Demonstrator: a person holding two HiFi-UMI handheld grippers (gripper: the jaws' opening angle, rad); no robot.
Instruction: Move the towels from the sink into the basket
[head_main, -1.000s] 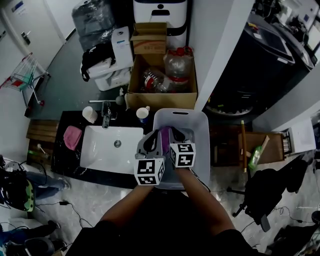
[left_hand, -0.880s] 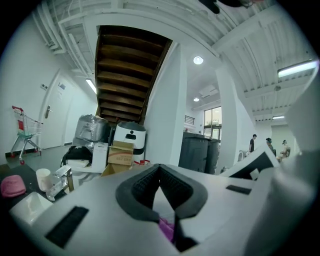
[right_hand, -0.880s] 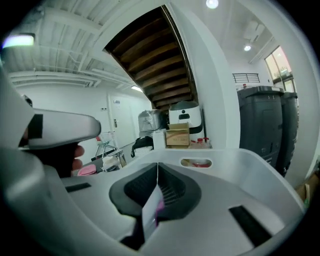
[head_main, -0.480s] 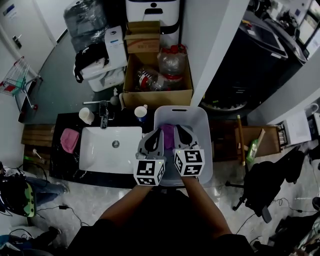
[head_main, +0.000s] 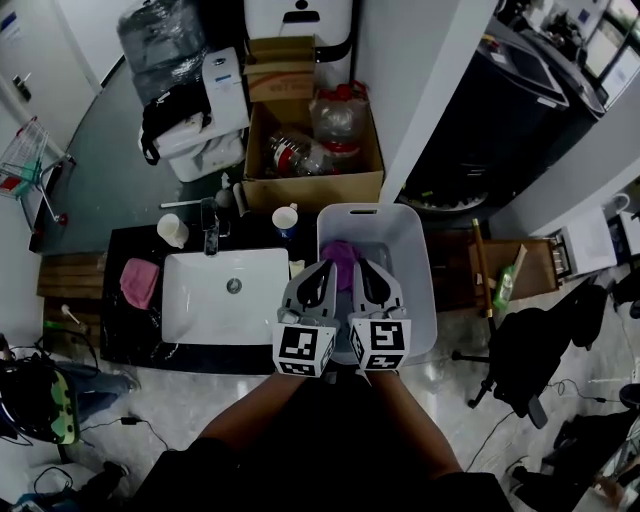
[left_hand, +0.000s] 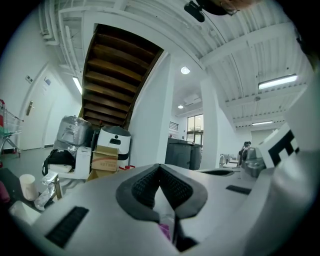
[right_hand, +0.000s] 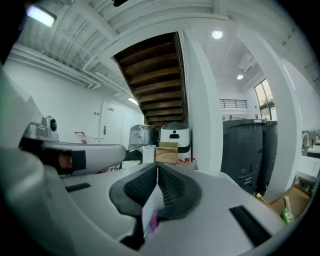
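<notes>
So the person is holding both grippers side by side over the white basket, pointing them roughly level across the room. The left gripper is clenched tight, with its pads meeting at the tip. The right gripper is closed up the same way, and neither one is pinching anything that I can see. The purple towel is lying inside the basket, just past the two sets of tips. A pink towel is sitting on the dark counter just left of the sink, not in it.
</notes>
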